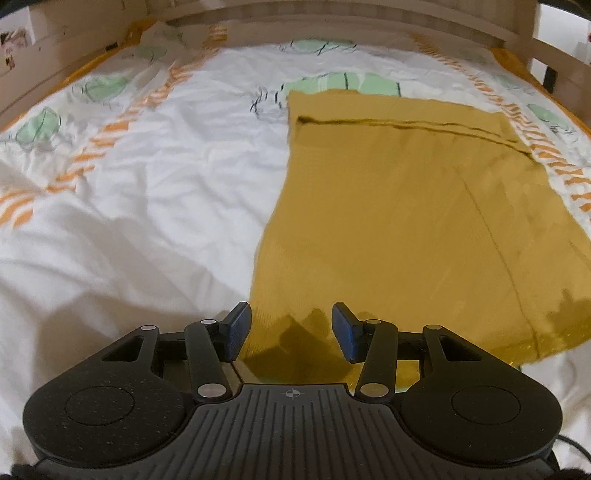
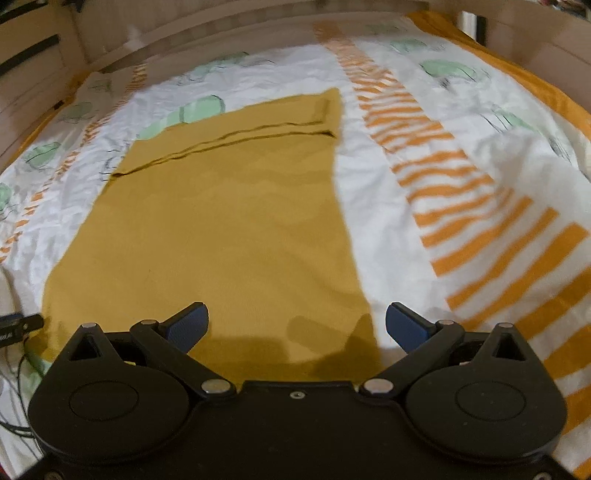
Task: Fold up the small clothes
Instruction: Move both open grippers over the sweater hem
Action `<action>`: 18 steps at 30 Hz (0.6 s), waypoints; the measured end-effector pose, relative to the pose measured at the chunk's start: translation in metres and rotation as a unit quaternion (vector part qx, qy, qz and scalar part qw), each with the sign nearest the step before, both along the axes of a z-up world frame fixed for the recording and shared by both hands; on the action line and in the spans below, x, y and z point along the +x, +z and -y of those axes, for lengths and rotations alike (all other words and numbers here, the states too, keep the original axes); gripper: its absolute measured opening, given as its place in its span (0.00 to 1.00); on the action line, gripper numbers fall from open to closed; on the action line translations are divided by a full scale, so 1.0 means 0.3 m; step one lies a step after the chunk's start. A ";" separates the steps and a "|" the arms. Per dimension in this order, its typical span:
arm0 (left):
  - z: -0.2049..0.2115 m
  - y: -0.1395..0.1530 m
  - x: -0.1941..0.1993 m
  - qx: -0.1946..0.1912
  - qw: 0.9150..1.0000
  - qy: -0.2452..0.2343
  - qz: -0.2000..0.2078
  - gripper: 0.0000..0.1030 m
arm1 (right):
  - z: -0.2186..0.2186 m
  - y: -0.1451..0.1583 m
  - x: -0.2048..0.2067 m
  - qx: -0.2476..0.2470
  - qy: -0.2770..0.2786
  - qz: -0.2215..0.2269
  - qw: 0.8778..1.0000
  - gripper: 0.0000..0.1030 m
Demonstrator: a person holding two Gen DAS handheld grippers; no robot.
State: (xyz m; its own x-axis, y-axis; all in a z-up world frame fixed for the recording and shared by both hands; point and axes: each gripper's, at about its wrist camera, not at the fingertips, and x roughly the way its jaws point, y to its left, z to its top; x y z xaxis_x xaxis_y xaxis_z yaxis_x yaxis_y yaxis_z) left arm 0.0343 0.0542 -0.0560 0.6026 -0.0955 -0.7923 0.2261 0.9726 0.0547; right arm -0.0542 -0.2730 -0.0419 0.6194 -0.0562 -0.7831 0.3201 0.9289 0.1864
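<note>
Left wrist view: left gripper [image 1: 291,330] w/ blue fingers [image 1: 238,328] spread apart, nothing clamped, hovering over near-left corner of mustard cloth [image 1: 417,221], which lies flat on the bed sheet [image 1: 147,184], partly folded w/ a seam across its far end. Right wrist view: right gripper [image 2: 297,326] fingers released wide, nothing between them, above the cloth's near-right edge; cloth [image 2: 221,229] flat on sheet [image 2: 424,155], wooden bed frame [image 2: 221,33] behind.
</note>
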 end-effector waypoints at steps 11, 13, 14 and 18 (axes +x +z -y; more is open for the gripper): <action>0.010 -0.056 0.026 0.028 0.999 0.010 -0.034 0.46 | 0.032 -0.096 0.023 0.070 -0.006 -0.048 0.996 0.99; 0.015 -0.057 0.029 0.031 0.999 0.014 -0.039 0.47 | 0.022 -0.107 0.040 0.062 -0.001 -0.065 0.996 1.00; 0.018 -0.058 0.031 0.033 0.998 0.015 -0.042 0.47 | 0.013 -0.112 0.045 0.055 0.004 -0.071 0.996 1.00; 0.024 -0.060 0.040 0.040 0.998 0.021 -0.052 0.49 | -0.033 -0.126 0.072 0.014 0.025 -0.101 0.994 1.00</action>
State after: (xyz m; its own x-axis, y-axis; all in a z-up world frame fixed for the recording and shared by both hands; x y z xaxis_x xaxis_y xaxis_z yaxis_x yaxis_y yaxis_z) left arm 0.0464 0.0469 -0.0741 0.5192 -0.0063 -0.8546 0.1936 0.9749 0.1104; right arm -0.0327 -0.2630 -0.0797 0.4501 -0.0062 -0.8929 0.3078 0.9398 0.1486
